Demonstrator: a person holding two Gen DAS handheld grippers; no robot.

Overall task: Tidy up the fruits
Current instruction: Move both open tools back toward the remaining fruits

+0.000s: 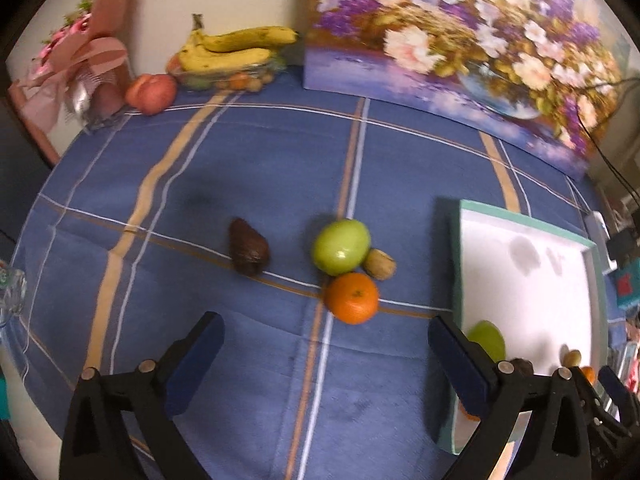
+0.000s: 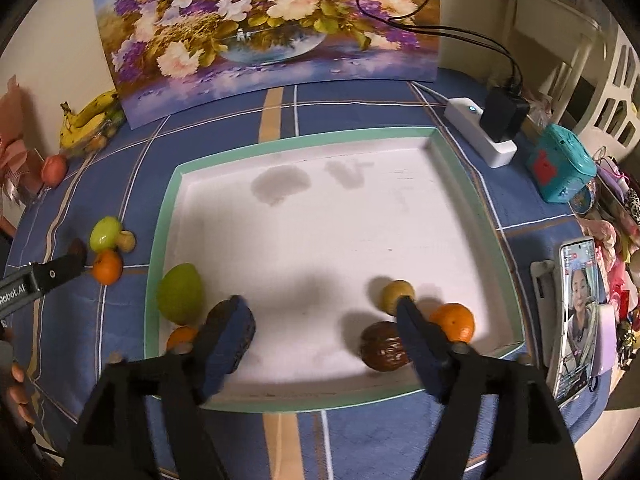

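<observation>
**fruitbot_op:** Both my claws are spread wide with nothing between the pads. My left gripper (image 1: pixel 324 364) hangs over the blue plaid tablecloth (image 1: pixel 248 168), pointed at the loose pile: orange (image 1: pixel 351 298) closest, green apple (image 1: pixel 341 246) just behind and touching it, a kiwi (image 1: pixel 379 265) tucked against the apple's right side, and the avocado (image 1: pixel 248 247) off on its own to the left. My right gripper (image 2: pixel 324 332) sits over the near edge of the white tray (image 2: pixel 478 216).

**peelz:** How do you think they'll handle?

**fruitbot_op:** My guess: the orange is firm with a bit of give and a grippy peel, so pinch it across the middle. The apple looks glossy and hard, so it could squirt out; go dead centre. The avocado and kiwi are probably soft, so squeeze gently, across the avocado's fat end.

**peelz:** What's in the tray already?

**fruitbot_op:** A green pear-ish fruit (image 2: pixel 180 294), a second orange (image 2: pixel 454 322), a kiwi-looking one (image 2: pixel 396 295) and something dark brown (image 2: pixel 384 346). My right fingers (image 2: pixel 228 340) cover another dark fruit and most of a small orange one, so I can't tell what those are. The left view is blurry, too.
</observation>
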